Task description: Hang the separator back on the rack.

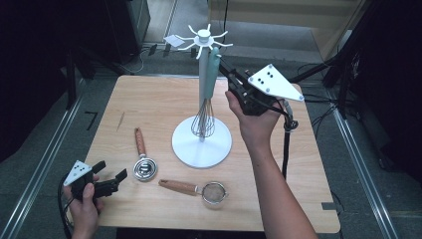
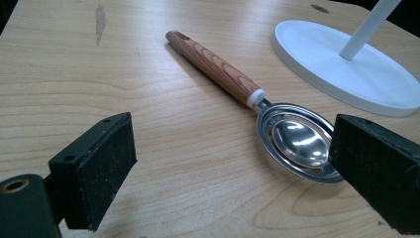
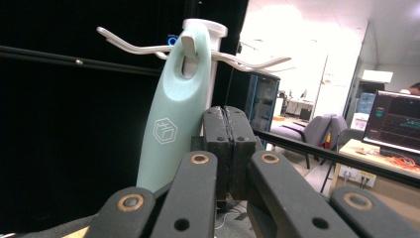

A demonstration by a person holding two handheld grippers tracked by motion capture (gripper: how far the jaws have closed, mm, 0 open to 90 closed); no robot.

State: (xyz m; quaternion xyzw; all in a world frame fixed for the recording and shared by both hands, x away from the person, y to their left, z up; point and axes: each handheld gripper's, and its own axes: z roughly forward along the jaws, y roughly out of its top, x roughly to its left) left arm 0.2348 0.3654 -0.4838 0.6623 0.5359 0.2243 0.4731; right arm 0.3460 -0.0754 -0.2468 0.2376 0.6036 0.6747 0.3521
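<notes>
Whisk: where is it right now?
In the high view the whisk hangs by its mint handle from a hook of the white stand at the table's middle, wires just above the base, with the shut right gripper beside the handle.

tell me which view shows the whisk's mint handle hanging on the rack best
The right gripper view: the mint handle hangs close up, its loop over a hook of the white rack, beside the shut right gripper. The high view gives the whole whisk against the pole, small. The left gripper view has just the rack's base.

Black right claw [image 3: 228, 148] – brass-coloured rivets, white three-cornered plate, trailing black cable.
</notes>
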